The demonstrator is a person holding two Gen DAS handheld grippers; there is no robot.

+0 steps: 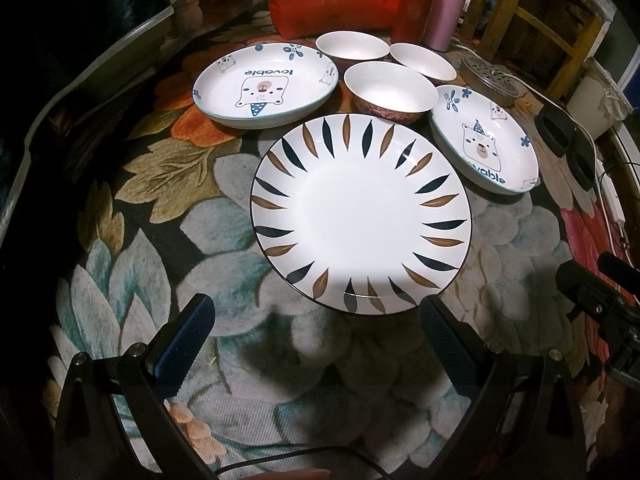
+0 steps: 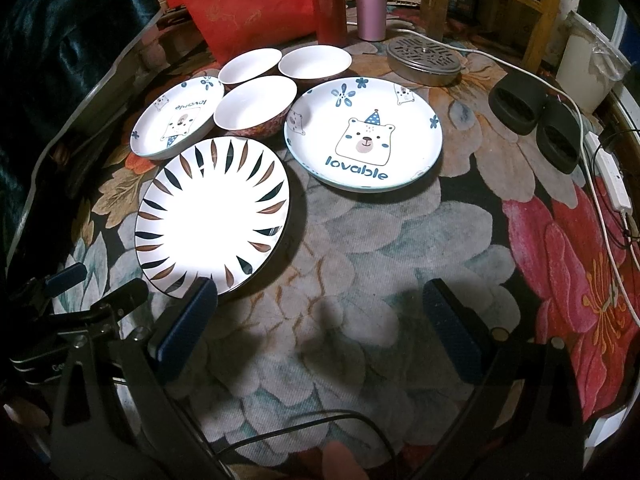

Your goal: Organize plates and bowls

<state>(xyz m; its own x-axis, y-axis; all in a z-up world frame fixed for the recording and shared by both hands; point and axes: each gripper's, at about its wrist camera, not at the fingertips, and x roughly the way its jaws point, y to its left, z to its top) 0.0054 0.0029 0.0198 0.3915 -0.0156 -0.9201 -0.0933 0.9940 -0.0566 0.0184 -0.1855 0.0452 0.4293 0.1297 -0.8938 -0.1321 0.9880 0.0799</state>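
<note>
1. Both tongs hover empty above a flowered tablecloth: the left gripper stands with jaws spread wide just short of the near rim of the leaf-pattern plate, and the right gripper is equally agape, its left finger just at that plate's edge.
2. Ahead of the right gripper lies one bear plate; a second bear plate sits ahead and left of the left gripper, with three bowls clustered between them, the nearest bowl close against the leaf-pattern plate's far rim.
3. Risk, as judged: a thin glazed rim pinched at one edge could slip or tip, and a plate pushed forward would likely knock the nearest bowl.
4. Risk, as judged: the soft cloth may bunch under a sliding plate and drag its neighbours.
5. Further ahead stand a red bag, a red flask and a pink flask; to the right run a white cable and a power strip, which a wide swing might snag.
6. The room is dim; wooden chairs stand beyond the table.
</note>
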